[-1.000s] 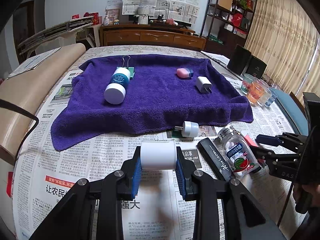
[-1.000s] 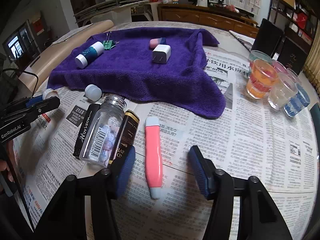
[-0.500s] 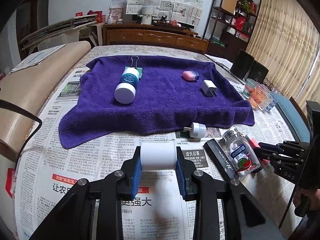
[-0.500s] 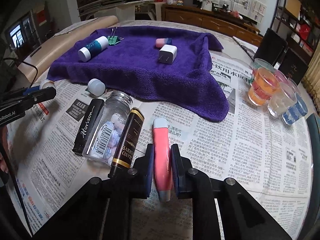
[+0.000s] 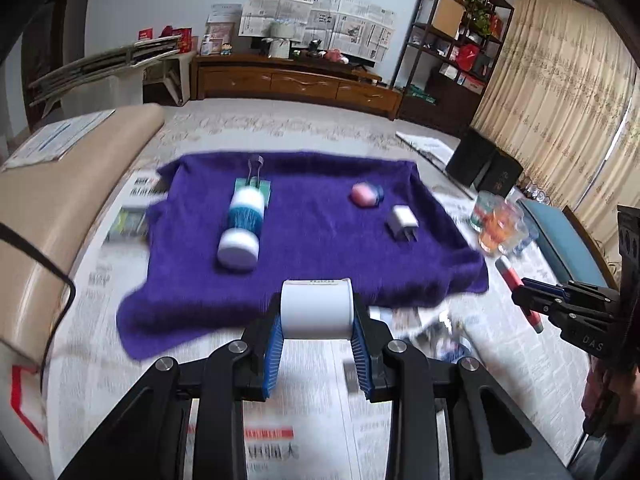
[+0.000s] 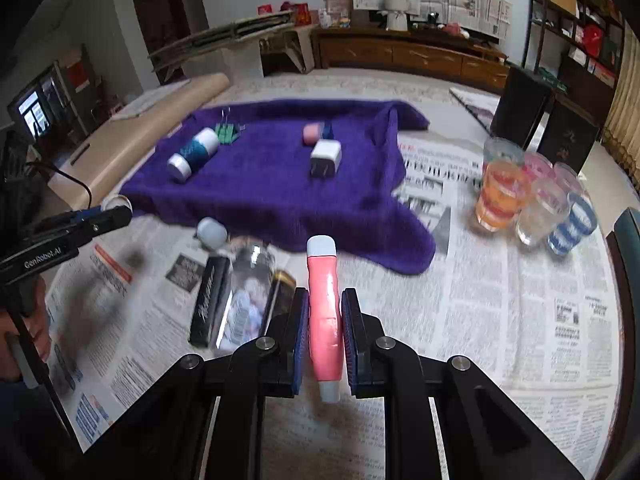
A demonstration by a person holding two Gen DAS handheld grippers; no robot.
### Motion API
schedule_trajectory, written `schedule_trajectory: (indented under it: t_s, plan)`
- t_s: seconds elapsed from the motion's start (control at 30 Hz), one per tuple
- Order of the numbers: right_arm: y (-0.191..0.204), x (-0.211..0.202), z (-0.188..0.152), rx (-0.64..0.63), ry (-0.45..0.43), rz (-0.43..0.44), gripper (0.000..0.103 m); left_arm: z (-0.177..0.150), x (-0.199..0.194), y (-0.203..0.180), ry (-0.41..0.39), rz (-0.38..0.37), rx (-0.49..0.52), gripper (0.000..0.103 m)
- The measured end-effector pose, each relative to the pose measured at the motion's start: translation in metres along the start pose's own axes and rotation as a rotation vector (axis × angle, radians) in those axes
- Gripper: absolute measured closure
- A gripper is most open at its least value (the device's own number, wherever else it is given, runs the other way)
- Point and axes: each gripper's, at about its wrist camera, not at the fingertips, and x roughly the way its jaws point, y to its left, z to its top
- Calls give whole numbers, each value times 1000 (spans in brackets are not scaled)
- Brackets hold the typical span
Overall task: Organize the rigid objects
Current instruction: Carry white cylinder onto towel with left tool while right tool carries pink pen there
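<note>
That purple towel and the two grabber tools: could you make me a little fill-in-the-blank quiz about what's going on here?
1. The right gripper is shut on a slim ____ tube.
2. The left gripper is shut on a ____ cylinder.
3. The white charger plug lies on the ____ towel.
4. The striped glasses stand on the ____ beside the towel.

Missing words: pink; white; purple; newspaper

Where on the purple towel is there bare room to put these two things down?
Free: the towel's middle, between the teal bottle and white charger, and its near edge. Crowded: the far strip, with the green clip and pink eraser.
</note>
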Motion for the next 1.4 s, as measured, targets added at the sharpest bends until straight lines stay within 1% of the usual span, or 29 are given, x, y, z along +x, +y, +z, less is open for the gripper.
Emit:
schedule_trajectory:
  t_s: [0.13, 0.3, 0.4, 0.5, 0.67, 0.77, 0.87, 1.03, 1.13, 1.3, 1.4]
  plan:
    - [-2, -5, 26, 28, -40, 21, 87, 27, 14, 1, -9, 16, 31, 74]
    - [-9, 3, 58, 61, -65, 31, 87, 52, 37, 5, -1, 25, 52, 74]
    - [-15, 15, 76, 80, -69, 23, 87, 61, 54, 4, 11, 36, 73, 74]
    - [-20, 32, 92, 89, -62, 12, 87, 67, 70, 4, 28, 33, 71, 74]
    - [-21, 64, 118, 83, -39, 8, 87, 77, 96, 6, 57, 30, 66, 74]
    - [-20, 88, 133, 79, -18, -5, 87, 79, 109, 6, 82, 40, 79, 74]
    - [-20, 106, 141, 81, 0, -14, 87, 80, 117, 7, 111, 26, 74, 74]
    - [-18, 135, 150, 61, 44, -46, 87, 80, 126, 6, 139, 50, 89, 74]
    - [-20, 145, 151, 52, 65, -77, 87, 80, 131, 7, 151, 60, 98, 74]
    - [-22, 160, 147, 43, 111, -97, 87, 76, 139, 5, 182, 61, 116, 74]
    - [-22, 162, 147, 36, 114, -108, 86, 71, 147, 3, 207, 66, 133, 74]
